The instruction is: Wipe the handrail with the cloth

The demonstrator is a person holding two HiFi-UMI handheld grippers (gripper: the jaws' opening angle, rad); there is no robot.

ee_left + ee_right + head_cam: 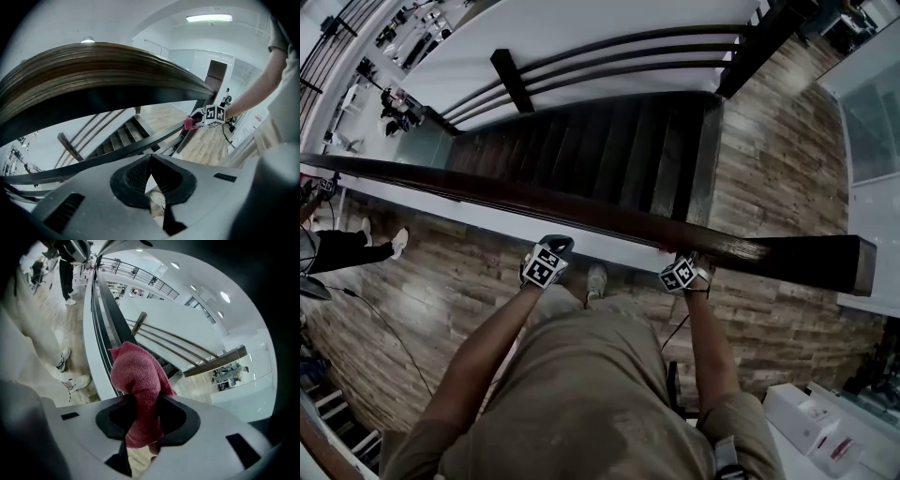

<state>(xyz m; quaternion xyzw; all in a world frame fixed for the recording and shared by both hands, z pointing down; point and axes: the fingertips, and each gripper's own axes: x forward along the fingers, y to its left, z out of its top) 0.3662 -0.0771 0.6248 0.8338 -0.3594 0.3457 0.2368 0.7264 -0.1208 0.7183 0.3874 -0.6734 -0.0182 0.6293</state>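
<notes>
The dark wooden handrail [487, 192] runs across the head view from the left to its square end at the right. My right gripper [686, 261] is at the rail's near side by that end, shut on a red knitted cloth [139, 380]. The cloth bulges out of the jaws against the rail [108, 310]. My left gripper [553, 249] is just below the rail, further left, shut with nothing between its jaws. In the left gripper view the rail [93, 70] arches close overhead. The red cloth [189, 123] and the right gripper's marker cube [214, 114] show beyond it.
Beyond the rail a dark staircase [600, 150] goes down, with a second railing [609, 56] on its far side. A person's legs [347, 248] are at the left on the wooden floor. White boxes [811, 417] lie at the lower right. A cable [389, 328] crosses the floor.
</notes>
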